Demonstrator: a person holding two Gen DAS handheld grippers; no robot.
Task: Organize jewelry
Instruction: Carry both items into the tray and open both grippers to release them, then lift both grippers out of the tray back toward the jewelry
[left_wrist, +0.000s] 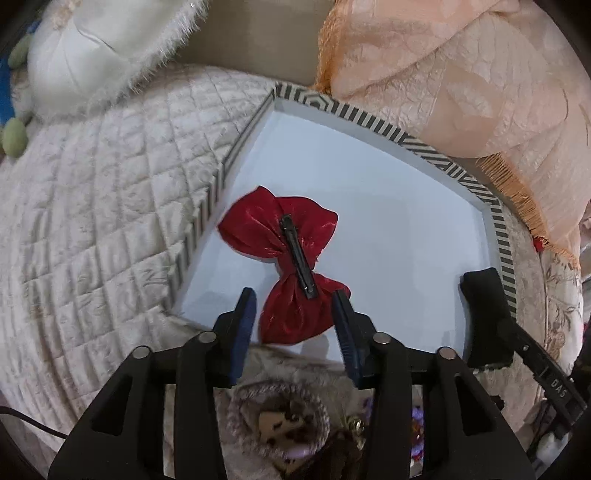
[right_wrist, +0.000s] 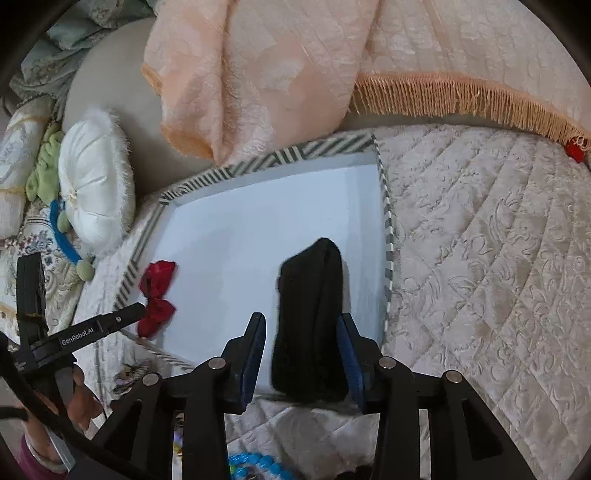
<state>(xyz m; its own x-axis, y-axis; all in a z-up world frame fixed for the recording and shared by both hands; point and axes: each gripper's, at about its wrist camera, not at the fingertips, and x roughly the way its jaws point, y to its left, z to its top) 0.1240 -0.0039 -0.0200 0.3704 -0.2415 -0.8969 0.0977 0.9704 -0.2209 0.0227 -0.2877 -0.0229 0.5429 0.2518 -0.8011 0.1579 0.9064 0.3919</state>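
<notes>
A red bow hair clip (left_wrist: 284, 258) lies clip side up in the white tray with a striped rim (left_wrist: 221, 173), at its near left. My left gripper (left_wrist: 295, 310) is open, its blue pads on either side of the bow's near lobe without gripping it. The bow also shows in the right wrist view (right_wrist: 157, 295). My right gripper (right_wrist: 301, 354) holds a black fuzzy item (right_wrist: 310, 317) between its pads over the tray's near right (right_wrist: 388, 258). The same black item shows in the left wrist view (left_wrist: 484, 317).
The tray rests on a quilted cream bedspread (left_wrist: 92, 221). A peach fringed pillow (right_wrist: 258, 74) lies behind it and a white round cushion (right_wrist: 96, 181) to its left. More jewelry lies near me: a braided ring item (left_wrist: 277, 421) and blue beads (right_wrist: 255, 465).
</notes>
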